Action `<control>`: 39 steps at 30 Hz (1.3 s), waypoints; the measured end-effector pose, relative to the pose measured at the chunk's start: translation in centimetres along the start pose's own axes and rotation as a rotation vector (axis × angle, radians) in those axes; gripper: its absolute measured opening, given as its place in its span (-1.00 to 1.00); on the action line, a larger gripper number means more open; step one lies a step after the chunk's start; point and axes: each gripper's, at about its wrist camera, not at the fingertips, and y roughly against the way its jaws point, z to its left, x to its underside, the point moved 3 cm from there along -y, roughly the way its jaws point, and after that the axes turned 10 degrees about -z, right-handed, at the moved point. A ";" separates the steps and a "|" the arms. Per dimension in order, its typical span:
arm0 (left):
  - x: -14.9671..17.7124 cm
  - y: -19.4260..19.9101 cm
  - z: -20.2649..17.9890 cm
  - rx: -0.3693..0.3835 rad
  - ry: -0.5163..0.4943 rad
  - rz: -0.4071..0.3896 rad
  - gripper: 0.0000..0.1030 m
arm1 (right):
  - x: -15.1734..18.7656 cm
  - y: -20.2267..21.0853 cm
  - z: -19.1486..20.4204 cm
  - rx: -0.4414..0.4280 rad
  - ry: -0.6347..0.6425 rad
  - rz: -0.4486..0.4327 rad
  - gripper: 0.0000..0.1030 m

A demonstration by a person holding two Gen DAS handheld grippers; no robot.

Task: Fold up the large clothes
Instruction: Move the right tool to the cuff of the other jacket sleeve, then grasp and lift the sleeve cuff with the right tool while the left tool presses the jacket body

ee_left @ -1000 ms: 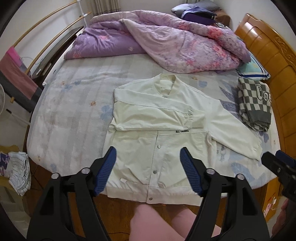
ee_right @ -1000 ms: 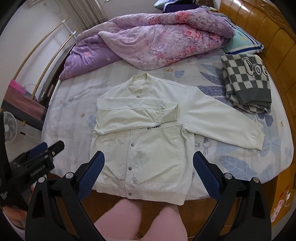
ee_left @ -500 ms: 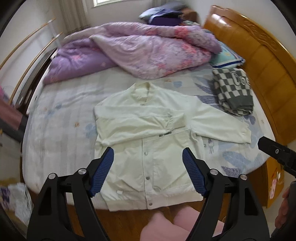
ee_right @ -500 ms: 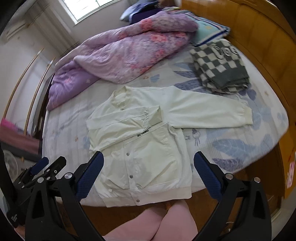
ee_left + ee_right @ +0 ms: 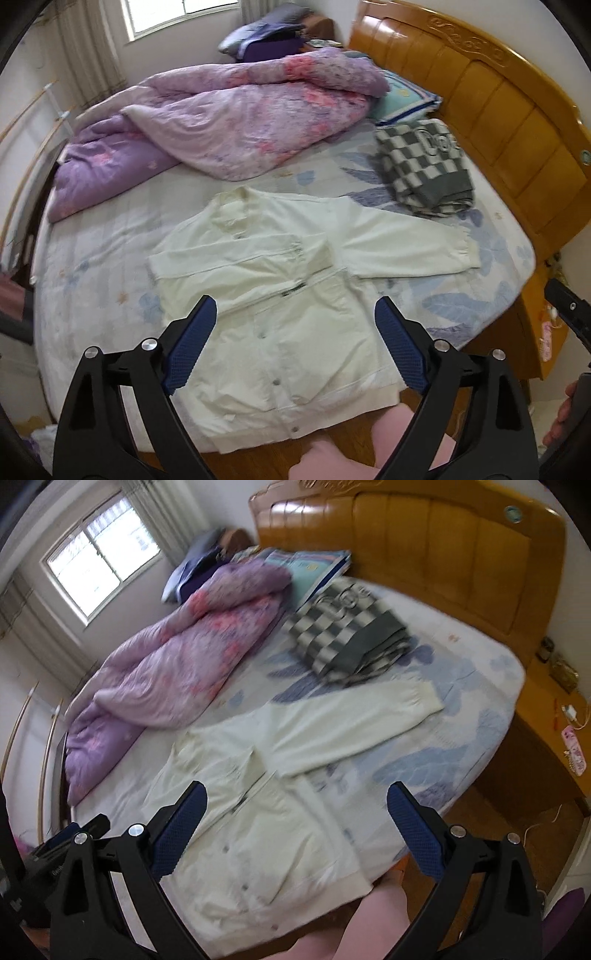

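Left wrist view: left gripper (image 5: 295,343) above near bed (image 5: 92,258) edge, jaws opening, nothing between them. White jacket (image 5: 288,295) flat on bed, one sleeve folded across chest, other stretched right.
Right wrist view, blurred: right gripper (image 5: 295,830) jaws wide, empty, over jacket (image 5: 266,830); checkered garment (image 5: 343,627) far right.

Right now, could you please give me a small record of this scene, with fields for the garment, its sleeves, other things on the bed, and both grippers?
garment: white jacket, flat on the bed, front up
sleeves: one folded across the chest, one sleeve stretched out toward the headboard
other things: purple quilt, checkered garment, folded
left gripper: opening, holding nothing
right gripper: open, holding nothing
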 end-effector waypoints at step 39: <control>-1.9 -44.1 -8.7 -0.128 0.166 0.352 -0.70 | 2.2 -44.1 -33.0 0.234 -0.659 0.482 0.39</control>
